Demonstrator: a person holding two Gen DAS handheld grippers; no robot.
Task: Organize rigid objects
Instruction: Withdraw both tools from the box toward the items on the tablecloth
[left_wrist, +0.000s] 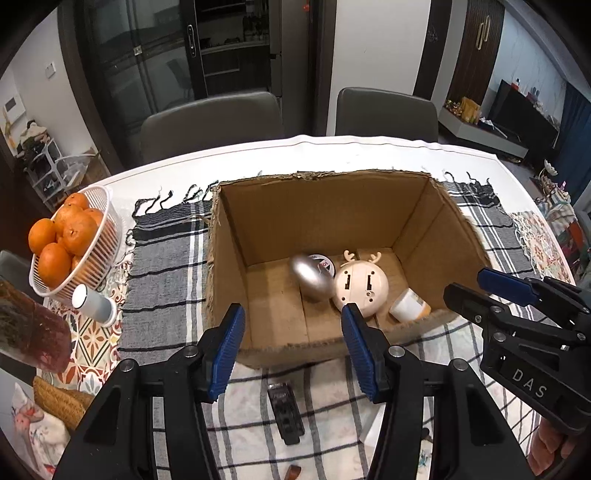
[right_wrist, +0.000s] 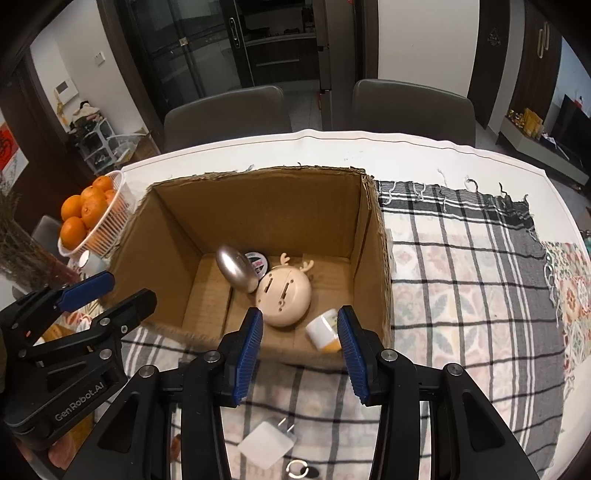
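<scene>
- Sitting far off to the left of the left claw (left_wrist: 291, 347), a white basket (left_wrist: 105, 218) of oranges (left_wrist: 66, 232) rests on the desk (left_wrist: 332, 147), with a small white-capped cylinder (left_wrist: 94, 304) lying just in front of it.
- Below the left claw, on the checked cloth (left_wrist: 166, 258), lies a small black object (left_wrist: 286, 415); the claw's blue pads stand apart with nothing between them.
- Ahead of both claws stands an open cardboard box (left_wrist: 325, 206), its near wall just past the fingertips.
- Inside the box, ahead of the left claw, a silver egg-shaped object (left_wrist: 312, 278) leans against a roll of tape (left_wrist: 325, 264) at the back.
- Just right of those lies a cream round gadget with antlers (right_wrist: 284, 301), back side up, touching the silver piece.
- Near the box's front right corner, ahead of the right claw (right_wrist: 300, 350), lies a small white-and-orange container (right_wrist: 323, 330) on its side.
- The right claw's pads are also apart and empty; beneath it on the cloth lie a white plug adapter (right_wrist: 267, 445) and a small metal ring (right_wrist: 297, 469).
- Right of the right claw, the cloth is bare.
</scene>
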